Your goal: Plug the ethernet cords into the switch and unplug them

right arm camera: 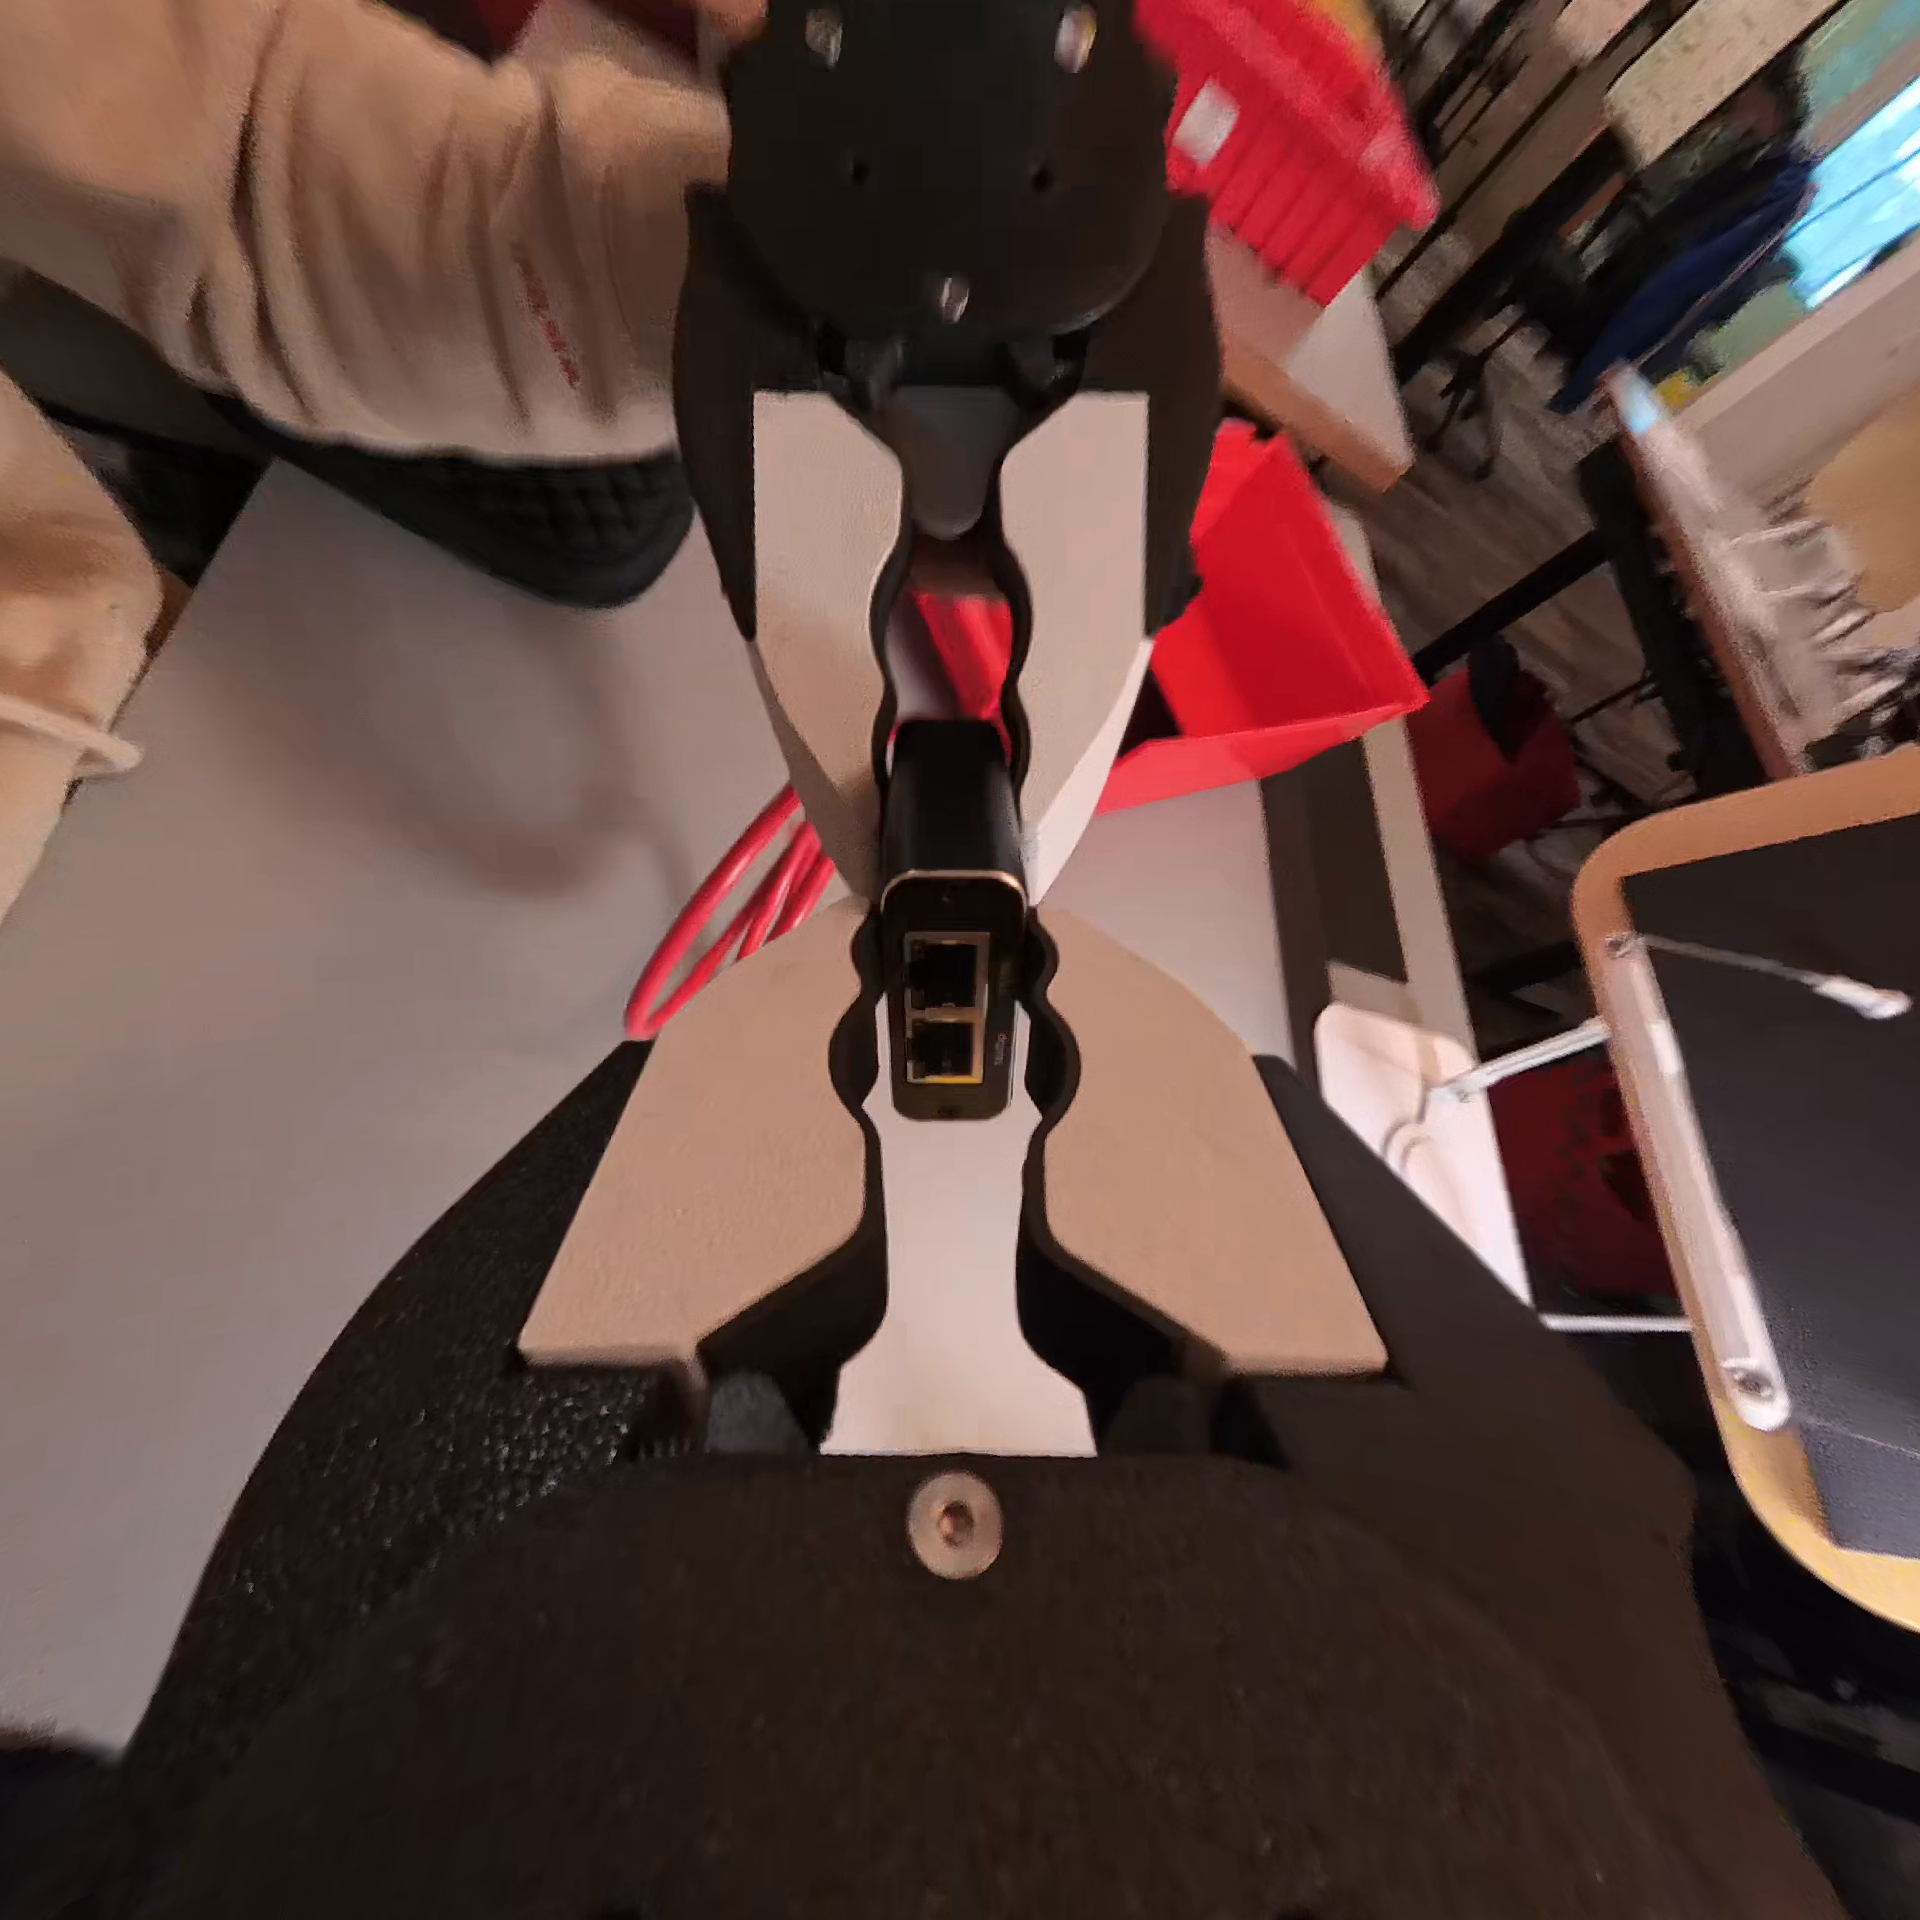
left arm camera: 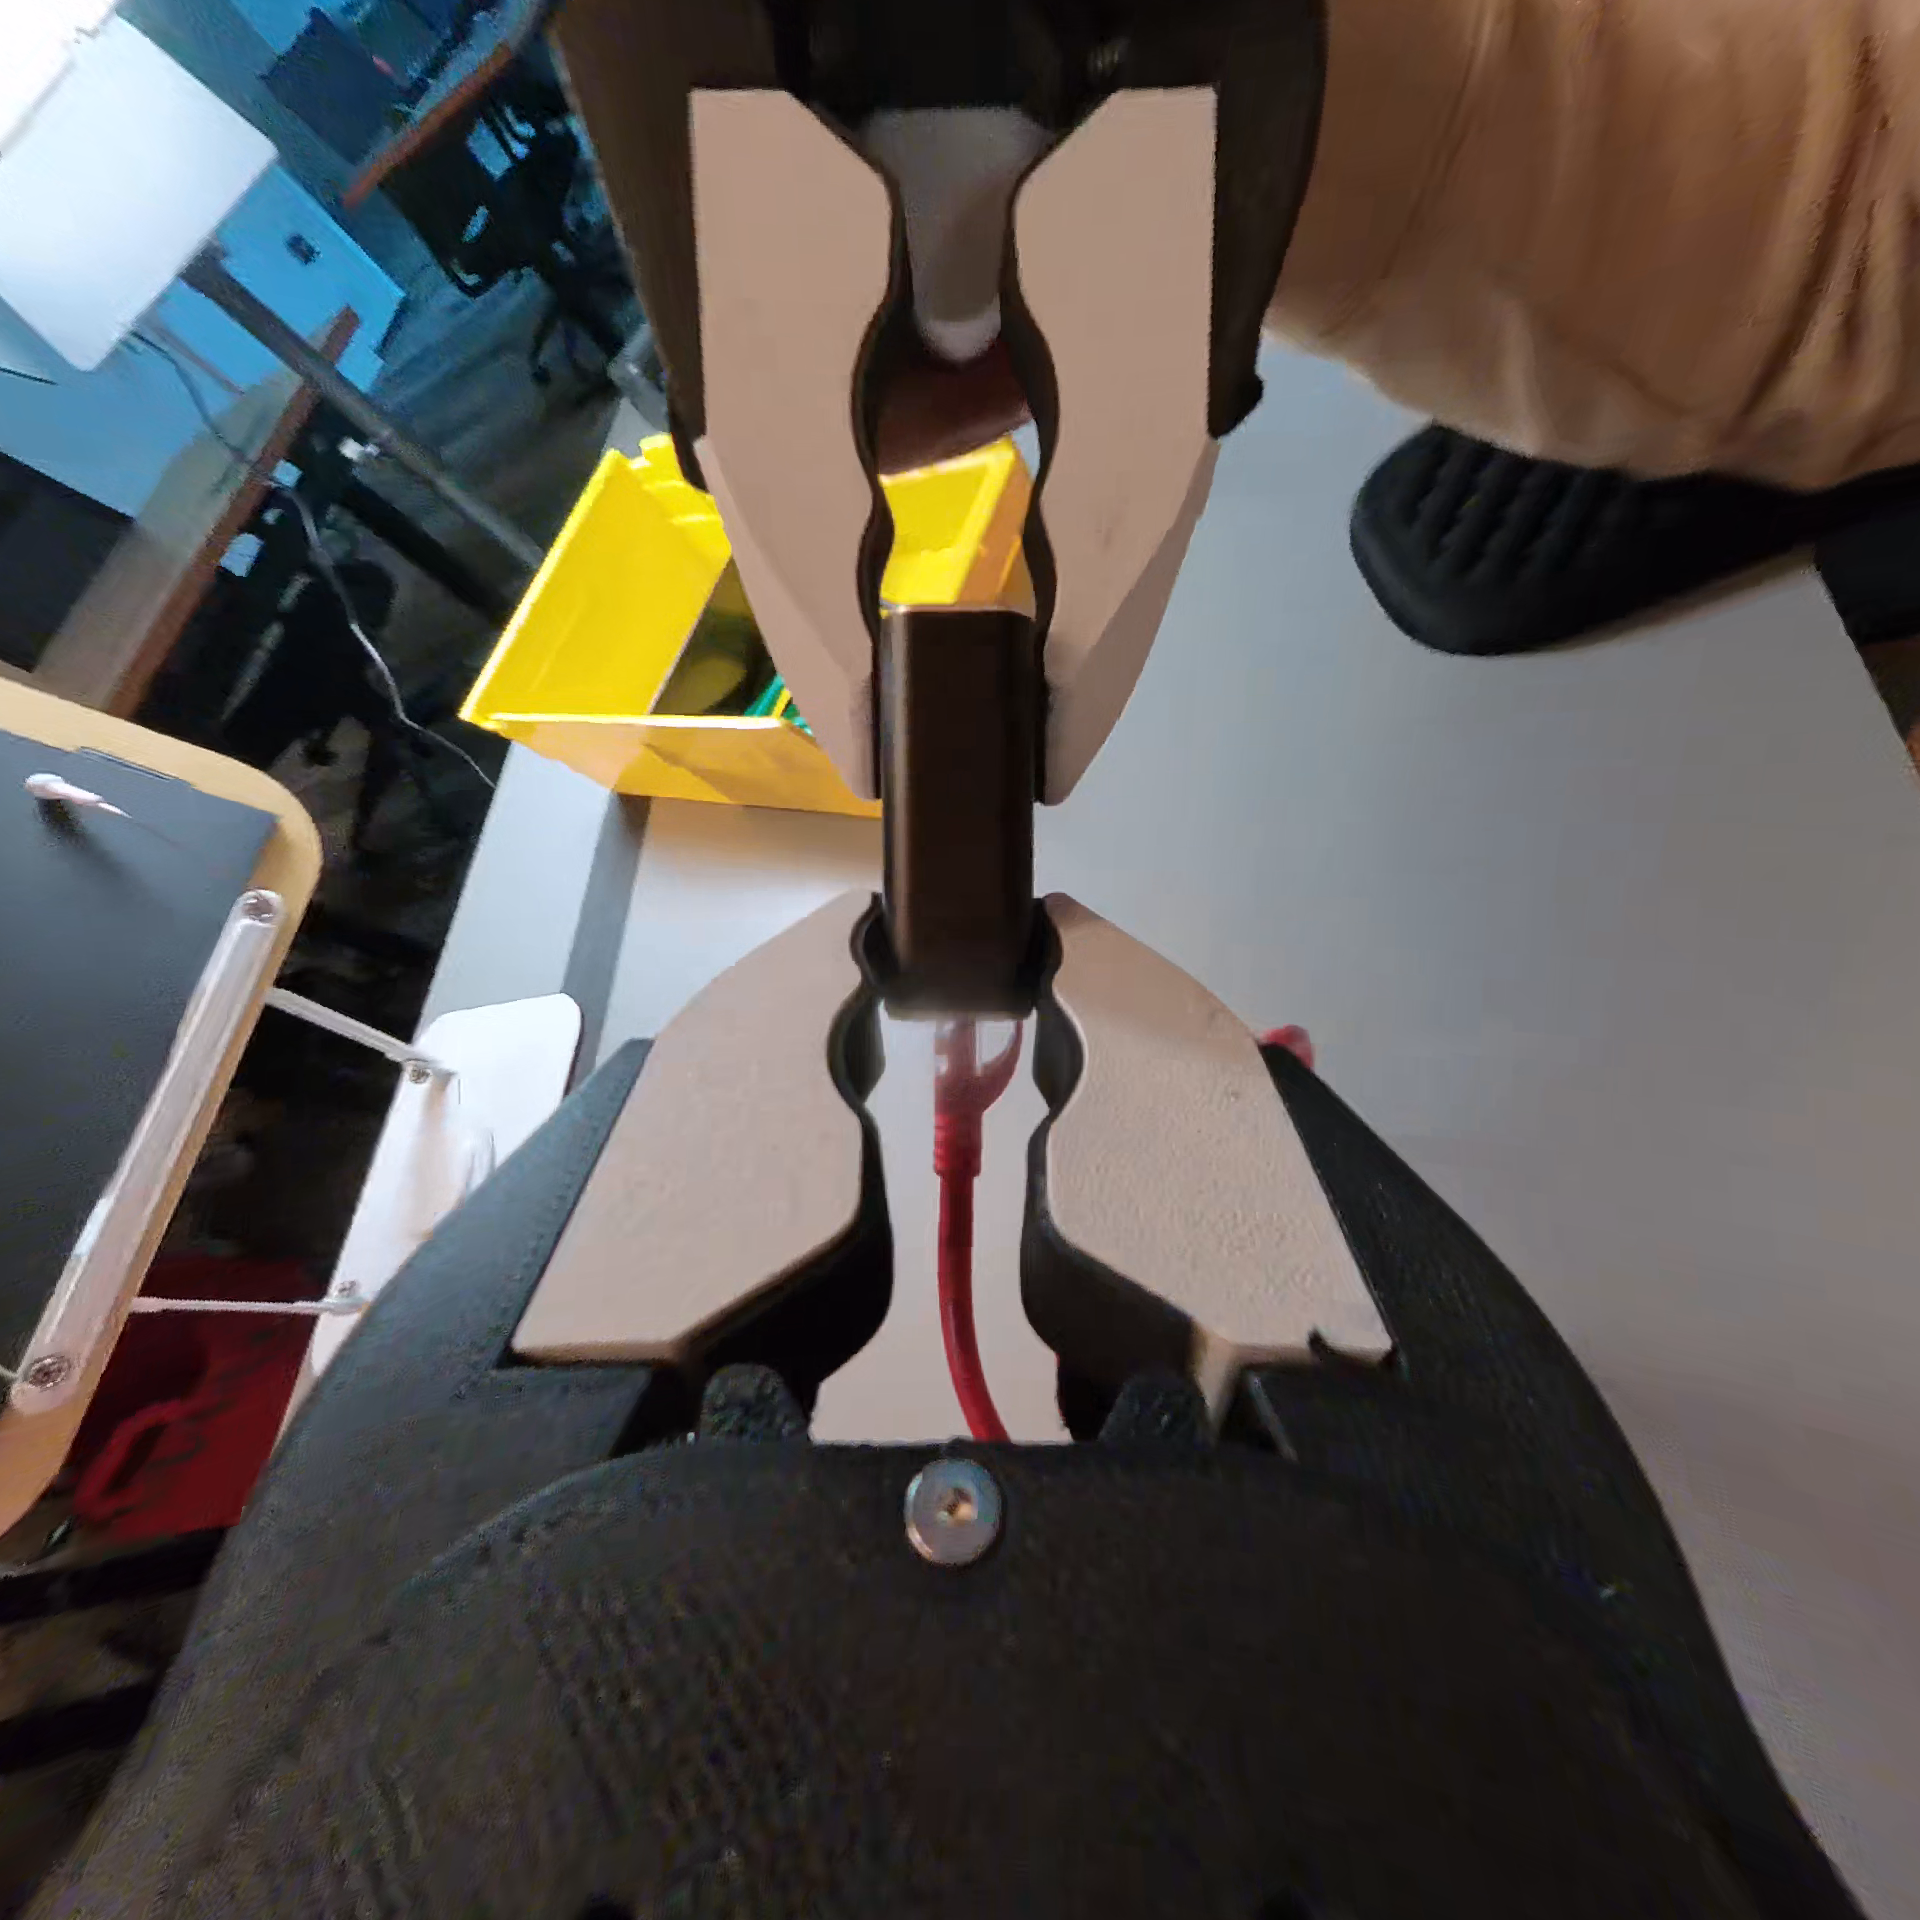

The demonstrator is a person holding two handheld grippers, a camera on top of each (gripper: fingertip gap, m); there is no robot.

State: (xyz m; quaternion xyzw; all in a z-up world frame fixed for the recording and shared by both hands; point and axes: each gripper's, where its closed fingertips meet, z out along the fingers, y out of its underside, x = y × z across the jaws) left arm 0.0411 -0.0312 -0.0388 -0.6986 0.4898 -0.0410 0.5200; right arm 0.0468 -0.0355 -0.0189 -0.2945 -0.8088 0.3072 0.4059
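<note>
A small black switch (left arm camera: 956, 790) is held in the air between both grippers, one at each end. My left gripper (left arm camera: 956, 951) is shut on its near end, where a red ethernet cord (left arm camera: 961, 1247) is plugged in and runs back between my fingers. My right gripper (left arm camera: 956, 717) is shut on the far end. In the right wrist view the right gripper (right arm camera: 951, 971) clasps the switch (right arm camera: 948, 831) at the end with two empty ports (right arm camera: 943, 1008). The left gripper (right arm camera: 951, 769) holds the other end, and the red cord (right arm camera: 717, 935) loops on the table behind.
A yellow bin (left arm camera: 623, 644) stands on the pale table (left arm camera: 1455, 987) beyond the switch. A red bin (right arm camera: 1278, 623) sits at the table's edge. A black board with a wooden rim (right arm camera: 1787, 1143) lies beside the table. A person's beige sleeve (left arm camera: 1610, 208) is close. The tips of both grippers are at nearly the same place.
</note>
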